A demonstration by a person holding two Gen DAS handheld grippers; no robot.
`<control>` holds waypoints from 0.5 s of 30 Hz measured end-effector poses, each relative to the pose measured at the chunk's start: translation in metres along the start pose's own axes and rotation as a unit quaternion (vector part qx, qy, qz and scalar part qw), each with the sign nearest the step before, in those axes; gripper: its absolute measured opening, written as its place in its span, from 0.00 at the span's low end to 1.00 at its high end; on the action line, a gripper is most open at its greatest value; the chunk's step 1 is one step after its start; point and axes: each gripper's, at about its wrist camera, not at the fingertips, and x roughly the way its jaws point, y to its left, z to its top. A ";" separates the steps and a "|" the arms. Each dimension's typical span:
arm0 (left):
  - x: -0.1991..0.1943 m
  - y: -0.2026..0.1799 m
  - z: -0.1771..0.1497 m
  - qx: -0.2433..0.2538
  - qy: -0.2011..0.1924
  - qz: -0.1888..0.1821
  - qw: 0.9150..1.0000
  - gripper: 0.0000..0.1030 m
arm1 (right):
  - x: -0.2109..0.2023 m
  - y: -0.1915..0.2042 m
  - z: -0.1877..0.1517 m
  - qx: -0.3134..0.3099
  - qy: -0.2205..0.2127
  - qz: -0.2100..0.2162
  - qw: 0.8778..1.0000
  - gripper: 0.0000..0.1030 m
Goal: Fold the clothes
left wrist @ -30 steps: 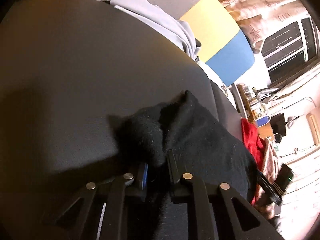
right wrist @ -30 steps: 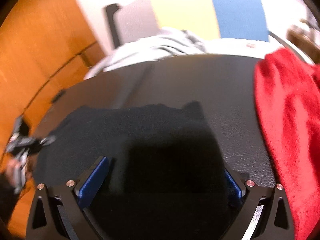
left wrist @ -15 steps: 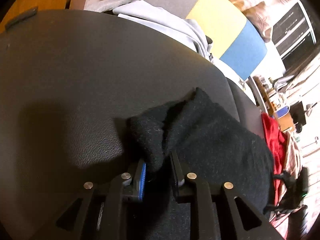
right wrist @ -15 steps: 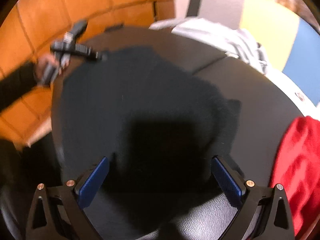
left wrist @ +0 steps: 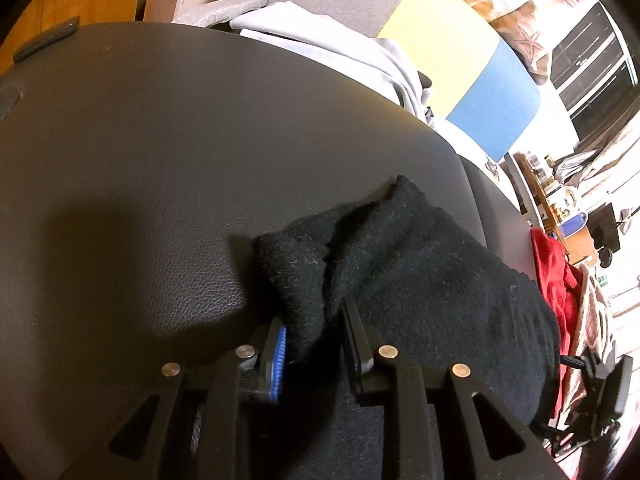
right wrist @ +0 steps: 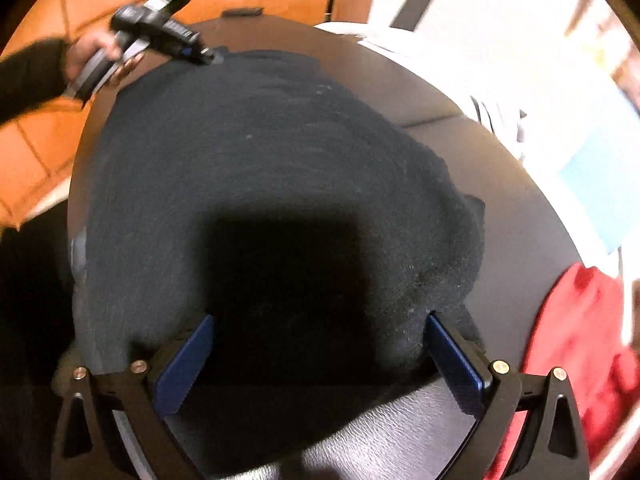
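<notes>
Clearly soft and limp, the black garment (left wrist: 420, 272) sprawls over the dark surface (left wrist: 160, 152), its bunched edge pinched in the left claw (left wrist: 314, 332), the right claw (right wrist: 320, 344) spread above it; edges and corners offer the best hold.

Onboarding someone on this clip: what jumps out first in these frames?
The black garment dominates, spread over most of the dark leather surface. The left gripper has its jaws pinched on a bunched edge of it, while the right gripper hangs over the cloth with jaws wide apart. Next, the red garment stands out at the right edge.
</notes>
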 end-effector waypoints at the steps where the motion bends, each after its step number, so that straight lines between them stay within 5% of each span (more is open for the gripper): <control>1: 0.000 -0.001 0.000 0.002 0.001 0.003 1.000 0.24 | -0.005 0.004 0.002 -0.014 -0.001 -0.001 1.000 1.00; 6: 0.001 -0.010 0.002 0.030 0.006 0.026 0.999 0.27 | -0.031 0.023 0.018 -0.061 -0.040 0.033 0.997 1.00; 10: -0.001 -0.010 0.001 0.028 0.010 0.024 0.999 0.22 | 0.011 0.002 0.008 0.000 0.024 0.107 0.994 1.00; 15: -0.009 -0.010 0.005 0.019 0.013 -0.010 1.000 0.13 | 0.013 -0.017 -0.018 0.060 -0.040 0.143 0.987 1.00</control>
